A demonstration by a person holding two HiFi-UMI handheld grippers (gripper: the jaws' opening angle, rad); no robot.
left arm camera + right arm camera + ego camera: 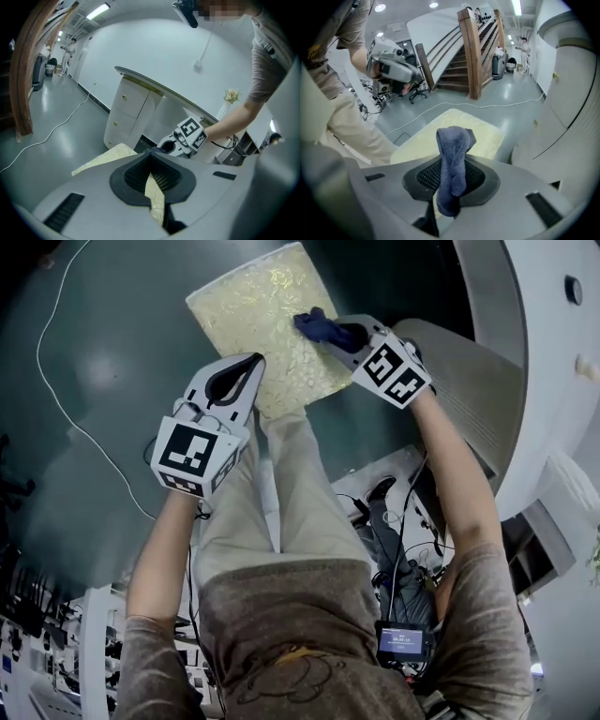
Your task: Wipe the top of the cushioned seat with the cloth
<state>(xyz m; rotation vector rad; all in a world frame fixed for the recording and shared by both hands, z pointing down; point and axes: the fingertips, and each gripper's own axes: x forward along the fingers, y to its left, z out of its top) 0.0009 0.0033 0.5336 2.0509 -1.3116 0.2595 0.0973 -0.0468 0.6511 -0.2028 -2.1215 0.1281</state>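
The cushioned seat (253,315) is a pale yellow patterned square on the grey-green floor, ahead of the person's knees. A dark blue cloth (319,327) lies on its right part, and my right gripper (339,335) is shut on it. In the right gripper view the cloth (452,154) sticks up between the jaws in a folded bunch over the seat (480,129). My left gripper (253,362) hovers at the seat's near edge, shut and holding nothing. In the left gripper view, the seat (105,159) lies ahead, with the right gripper (169,145) at its far side.
A white curved cabinet (530,362) stands close to the seat's right. A white cable (56,381) trails over the floor at left. The person's beige trouser legs (281,493) are just behind the seat. A wooden staircase (473,51) rises far off.
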